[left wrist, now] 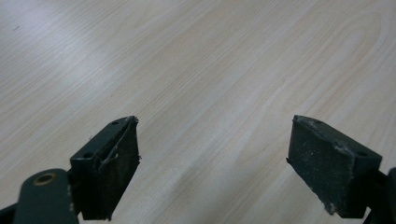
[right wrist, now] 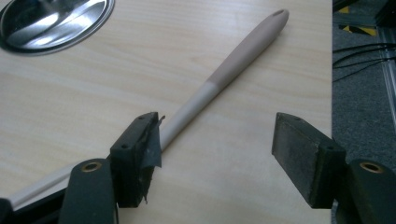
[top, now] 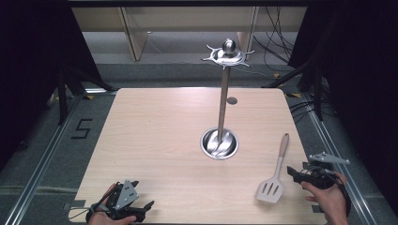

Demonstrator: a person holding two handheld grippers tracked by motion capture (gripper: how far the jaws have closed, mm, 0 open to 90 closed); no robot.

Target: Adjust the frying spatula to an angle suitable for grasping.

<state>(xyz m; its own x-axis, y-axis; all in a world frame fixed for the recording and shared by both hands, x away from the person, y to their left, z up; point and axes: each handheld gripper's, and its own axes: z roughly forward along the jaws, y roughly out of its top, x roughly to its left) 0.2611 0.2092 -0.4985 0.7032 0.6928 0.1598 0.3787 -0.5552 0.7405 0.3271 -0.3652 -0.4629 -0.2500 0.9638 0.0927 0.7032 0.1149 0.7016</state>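
Observation:
A slotted spatula (top: 277, 174) with a pale pink handle lies near the table's right front corner, head toward me. My right gripper (top: 294, 174) sits just right of its handle, held in a hand. In the right gripper view the jaws (right wrist: 215, 161) stand open; the spatula handle (right wrist: 224, 72) runs diagonally past the left pad, partly hidden behind it, with nothing pressed between the pads. My left gripper (top: 143, 209) rests at the front left edge, and in its own view it (left wrist: 212, 163) is open over bare wood.
A metal utensil stand (top: 219, 143) with a round base, a tall pole and a hooked top ring (top: 228, 55) rises from the table's middle right. Its shiny base (right wrist: 56, 21) lies beyond the spatula. The table's right edge (right wrist: 330, 93) is close, with cables on the floor.

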